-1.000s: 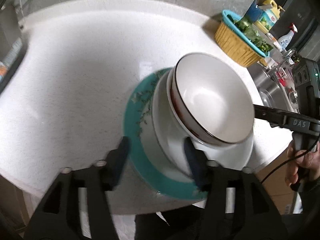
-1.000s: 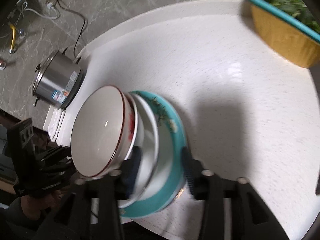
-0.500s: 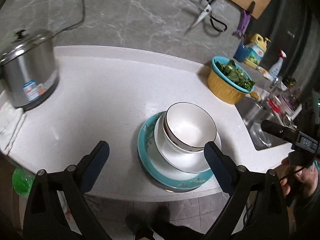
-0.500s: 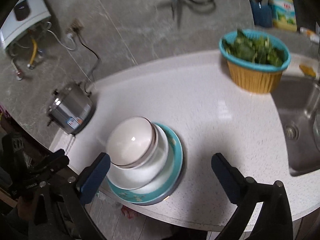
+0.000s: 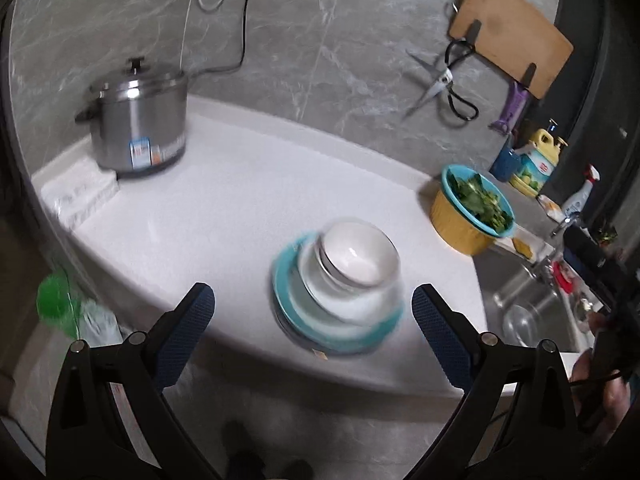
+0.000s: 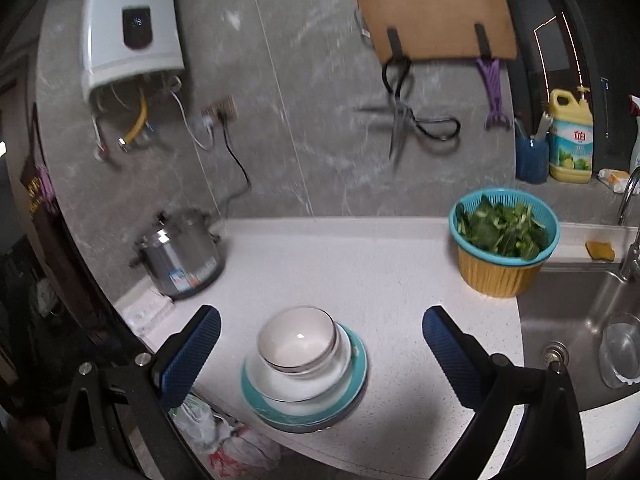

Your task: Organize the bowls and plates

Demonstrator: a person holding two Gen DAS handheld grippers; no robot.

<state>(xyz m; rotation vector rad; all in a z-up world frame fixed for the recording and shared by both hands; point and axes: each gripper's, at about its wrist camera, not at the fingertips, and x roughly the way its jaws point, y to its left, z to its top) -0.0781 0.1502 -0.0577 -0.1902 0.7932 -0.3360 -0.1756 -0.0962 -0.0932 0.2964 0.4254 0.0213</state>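
Note:
A stack stands near the front edge of the white counter (image 5: 248, 200): a white bowl (image 5: 358, 254) in a white dish (image 5: 352, 304) on a teal plate (image 5: 296, 320). The right wrist view shows the bowl (image 6: 298, 340), the dish (image 6: 280, 384) and the teal plate (image 6: 358, 364) too. My left gripper (image 5: 312, 328) is open and empty, held back from the counter with the stack between its fingers in view. My right gripper (image 6: 320, 352) is open and empty, also back from the stack.
A steel pot (image 5: 140, 120) stands at the back left on the counter. A yellow and teal basket of greens (image 6: 504, 244) sits by the sink (image 6: 576, 320). Scissors (image 6: 400, 120) and a cutting board (image 6: 432, 12) hang on the wall.
Both grippers opened, let go of the stack and pulled back and up from it. The stack now stands alone on the counter.

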